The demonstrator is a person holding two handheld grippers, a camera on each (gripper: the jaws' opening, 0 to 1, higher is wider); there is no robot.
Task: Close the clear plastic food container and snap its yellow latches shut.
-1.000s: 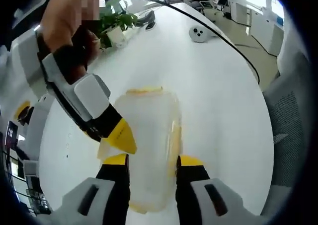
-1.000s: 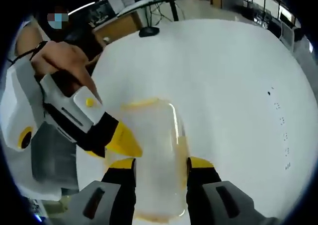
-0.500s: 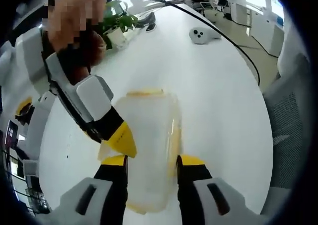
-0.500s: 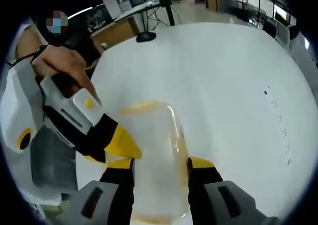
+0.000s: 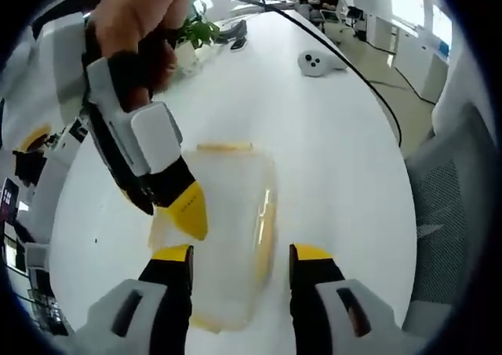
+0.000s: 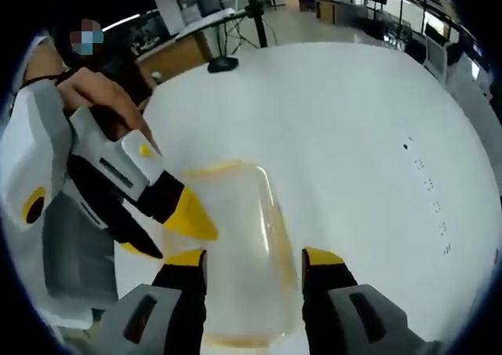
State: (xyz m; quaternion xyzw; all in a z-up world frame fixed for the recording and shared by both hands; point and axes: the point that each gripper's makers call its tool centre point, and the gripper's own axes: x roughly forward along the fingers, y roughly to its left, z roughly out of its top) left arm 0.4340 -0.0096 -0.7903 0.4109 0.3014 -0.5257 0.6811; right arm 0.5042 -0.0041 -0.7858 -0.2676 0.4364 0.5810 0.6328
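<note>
- Straddling the clear food container point(image 5: 227, 237) from above, the left gripper point(image 5: 240, 255) holds its jaws wide, one past each long side, seemingly placed to press down on the lid.
- The right gripper point(image 6: 255, 259) likewise brackets the container point(image 6: 235, 253) on the white desk point(image 6: 353, 135), jaws spread, not visibly clamping.
- A yellow latch point(image 5: 264, 230) runs just inside the left gripper's right jaw.
</note>
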